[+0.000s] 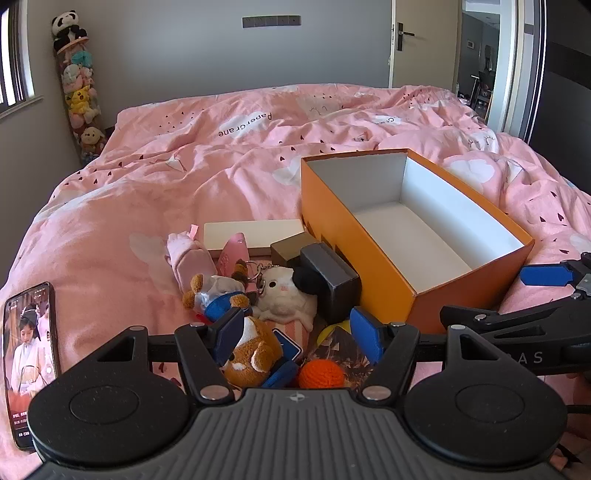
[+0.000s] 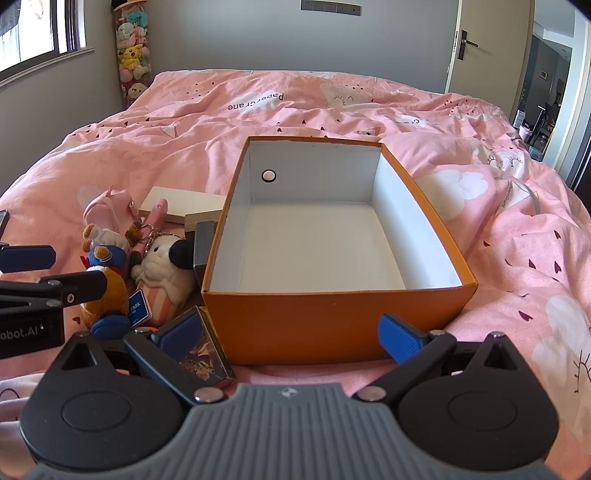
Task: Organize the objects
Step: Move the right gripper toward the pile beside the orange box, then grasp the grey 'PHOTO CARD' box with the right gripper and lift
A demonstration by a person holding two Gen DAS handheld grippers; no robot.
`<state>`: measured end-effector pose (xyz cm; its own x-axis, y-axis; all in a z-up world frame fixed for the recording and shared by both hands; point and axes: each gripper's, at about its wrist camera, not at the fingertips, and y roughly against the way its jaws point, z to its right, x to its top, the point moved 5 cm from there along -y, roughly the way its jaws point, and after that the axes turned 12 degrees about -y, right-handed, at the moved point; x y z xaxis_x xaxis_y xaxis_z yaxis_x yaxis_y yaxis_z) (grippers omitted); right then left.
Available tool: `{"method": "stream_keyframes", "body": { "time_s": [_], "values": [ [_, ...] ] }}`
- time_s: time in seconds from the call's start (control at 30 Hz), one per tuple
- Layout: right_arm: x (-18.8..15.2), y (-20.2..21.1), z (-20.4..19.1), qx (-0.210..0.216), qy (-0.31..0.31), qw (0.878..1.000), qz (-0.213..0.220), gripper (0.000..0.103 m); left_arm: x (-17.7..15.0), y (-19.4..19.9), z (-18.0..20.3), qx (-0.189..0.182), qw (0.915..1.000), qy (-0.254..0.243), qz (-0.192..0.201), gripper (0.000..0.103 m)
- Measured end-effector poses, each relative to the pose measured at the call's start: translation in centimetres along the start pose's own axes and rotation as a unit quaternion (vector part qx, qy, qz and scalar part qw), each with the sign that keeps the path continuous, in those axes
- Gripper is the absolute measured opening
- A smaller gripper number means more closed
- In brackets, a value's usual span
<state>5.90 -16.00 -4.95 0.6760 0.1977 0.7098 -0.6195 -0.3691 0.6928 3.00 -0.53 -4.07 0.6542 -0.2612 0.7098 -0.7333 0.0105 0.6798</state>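
Orange box open on the pink quilt, white inside, nothing in it; a round hole in its far wall.

Clutter heaped just left of the box: white plush with a black ear and key ring, touching a dark block that leans against the box's side. Bear in blue beside the plush, pink plush behind it, flat cream box at the back, a pink stick lying across its near edge. Closest in: brown plush, orange ball, blue tag, printed card box touching the orange box's front corner.

Left gripper low over the heap, jaws spread wide, released, the brown plush between them but not pinched. Right gripper in front of the box's near wall, jaws likewise spread, grasping nothing, left finger over the card box.

Phone lying at the far left on the quilt, screen lit. Tall tube of soft toys in the room's corner, panda on top. Door ajar at the back right.
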Motion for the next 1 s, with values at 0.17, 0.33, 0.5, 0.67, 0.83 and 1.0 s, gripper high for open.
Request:
{"method": "stream_keyframes", "body": {
  "time_s": [0.17, 0.33, 0.5, 0.67, 0.83, 1.0],
  "values": [
    [-0.1, -0.1, 0.1, 0.005, -0.005, 1.000, -0.006, 0.102, -0.1, -0.1, -0.1, -0.010, 0.9999, 0.002, -0.008, 0.074],
    [-0.4, -0.5, -0.2, 0.026, -0.004, 1.000, -0.018, 0.096, -0.8, -0.4, -0.6, -0.034, 0.9989, 0.010, -0.032, 0.066],
    [-1.3, -1.9, -1.6, 0.068, 0.015, 0.995, -0.065, 0.067, -1.8, -1.0, -1.4, -0.058, 0.9963, 0.026, -0.059, 0.058],
    [-2.4, -4.1, -2.8, 0.112, 0.028, 0.985, -0.129, 0.057, -2.3, -1.8, -0.7, -0.101, 0.9918, 0.029, -0.073, 0.045],
    [-3.1, -7.2, -3.0, 0.134, 0.018, 0.974, -0.181, 0.057, -3.7, -3.9, -0.9, -0.133, 0.9822, 0.059, -0.119, 0.038],
    [-3.3, -10.0, -2.7, 0.136, -0.010, 0.967, -0.213, 0.058, -4.4, -5.2, -1.3, -0.135, 0.9773, 0.072, -0.146, 0.038]
  ]
}}
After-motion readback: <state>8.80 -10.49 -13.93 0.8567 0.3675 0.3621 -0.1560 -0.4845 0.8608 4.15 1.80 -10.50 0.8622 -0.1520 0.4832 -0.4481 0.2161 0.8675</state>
